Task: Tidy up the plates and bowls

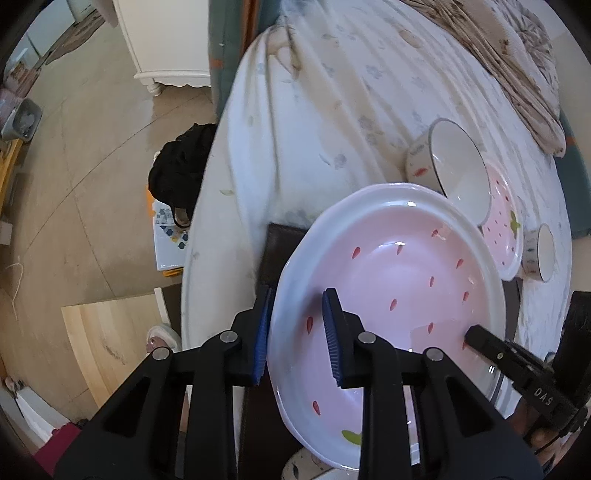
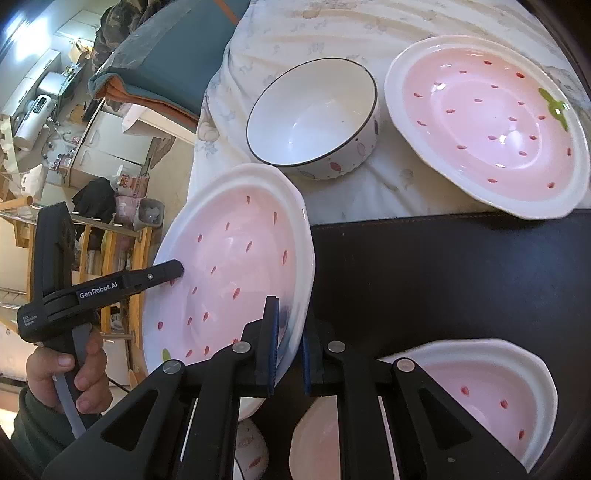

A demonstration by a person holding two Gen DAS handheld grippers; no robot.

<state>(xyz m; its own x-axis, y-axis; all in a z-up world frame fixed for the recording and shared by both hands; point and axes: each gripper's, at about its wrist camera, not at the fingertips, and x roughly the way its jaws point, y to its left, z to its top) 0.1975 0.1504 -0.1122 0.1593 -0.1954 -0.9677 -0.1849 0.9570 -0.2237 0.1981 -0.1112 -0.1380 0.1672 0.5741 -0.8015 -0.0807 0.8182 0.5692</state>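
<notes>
A pink strawberry-pattern plate [image 1: 388,280] [image 2: 236,266] with a white rim hangs tilted above the dark mat's left edge, held from two sides. My left gripper [image 1: 297,332] is shut on its near rim, one blue pad inside the dish and one outside. My right gripper [image 2: 290,347] is shut on the opposite rim. The other tool shows in each view: a right finger [image 1: 480,338] and a left finger [image 2: 166,271] lie on the pink inner face. A person's hand [image 2: 70,373] grips the left tool's handle.
On the floral cloth [image 2: 332,29] stand a white dark-rimmed bowl [image 2: 314,114] [image 1: 458,173] and a second pink plate [image 2: 487,125] [image 1: 506,221], with a small cup [image 1: 543,253] beside them. A third pink plate [image 2: 491,391] and other dishes [image 2: 317,439] lie on the dark mat [image 2: 443,277].
</notes>
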